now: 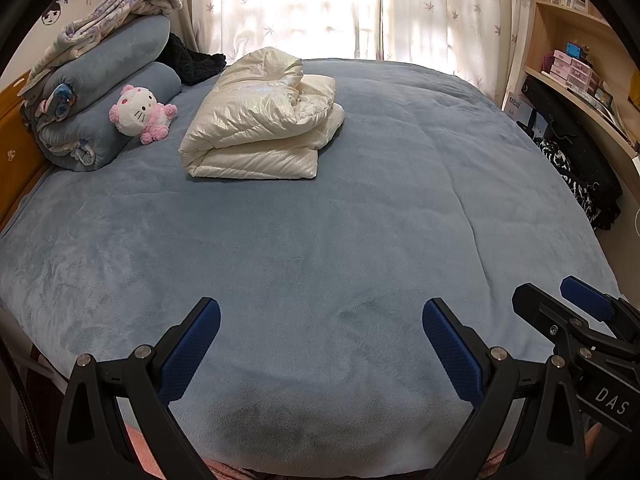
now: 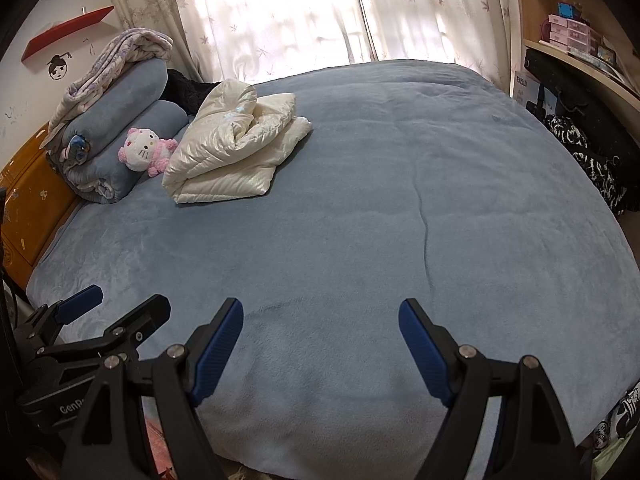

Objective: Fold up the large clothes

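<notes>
I'm looking down across the bed, which fills most of both views under a smooth blue blanket with one long crease running through its right half. Behind it, at twelve o'clock, pale leaf-print curtains glow with daylight, and shelves climb the wall at two o'clock.

At ten o'clock a stack of rolled blue bedding leans against the orange headboard, with a patterned cover draped over the top.

The task's thing, a cream puffer coat, lies folded in a thick bundle on the blanket at about eleven o'clock, just right of the bedding and well apart from both tools (nothing touches it).

A pink-and-white plush cat sits propped against the lower roll, between the bedding and the coat.

My left tool hangs over the near edge of the bed at six o'clock, its blue pads spread wide, released, nothing between them. My right tool sits just beside it, likewise spread and empty, over bare blanket.
</notes>
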Demonstrator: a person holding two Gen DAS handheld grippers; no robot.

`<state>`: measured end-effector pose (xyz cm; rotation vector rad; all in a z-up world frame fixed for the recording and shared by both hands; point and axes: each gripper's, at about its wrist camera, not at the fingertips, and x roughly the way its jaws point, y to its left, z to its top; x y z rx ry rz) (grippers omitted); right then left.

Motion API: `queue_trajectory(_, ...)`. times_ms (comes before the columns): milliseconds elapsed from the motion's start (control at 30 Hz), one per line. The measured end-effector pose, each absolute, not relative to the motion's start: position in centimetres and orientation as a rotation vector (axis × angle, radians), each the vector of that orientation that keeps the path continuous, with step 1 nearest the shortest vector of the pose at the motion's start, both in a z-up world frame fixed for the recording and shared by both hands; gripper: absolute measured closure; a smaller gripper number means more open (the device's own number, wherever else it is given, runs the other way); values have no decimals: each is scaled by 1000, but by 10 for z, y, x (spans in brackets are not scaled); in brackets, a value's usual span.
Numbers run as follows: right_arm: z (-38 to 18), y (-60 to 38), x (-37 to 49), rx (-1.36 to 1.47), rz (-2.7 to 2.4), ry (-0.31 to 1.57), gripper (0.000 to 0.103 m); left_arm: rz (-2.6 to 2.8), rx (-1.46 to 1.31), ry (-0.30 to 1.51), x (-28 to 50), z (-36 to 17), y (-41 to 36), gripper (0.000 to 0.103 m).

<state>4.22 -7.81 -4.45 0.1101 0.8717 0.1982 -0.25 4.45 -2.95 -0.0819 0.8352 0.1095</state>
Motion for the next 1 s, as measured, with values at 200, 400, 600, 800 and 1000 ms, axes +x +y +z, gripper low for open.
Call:
queue_trajectory(200,-46,-80,41,111,203,879,22,113,-86,843,-2,-31,45,3)
queue_trajectory(400,-48,-79,41,110,205,882,22,115,-86,845,-1,-32,46,3)
queue_trajectory(600,-50,-77,41,108,202,884,22,112,-89,853,-1,-33,48,3)
queue_trajectory(800,-55,-73,40,109,202,893,22,114,-86,860,0,-36,49,3)
queue_trajectory(1000,-59,-72,46,110,202,906,22,114,-78,867,3,-40,50,3)
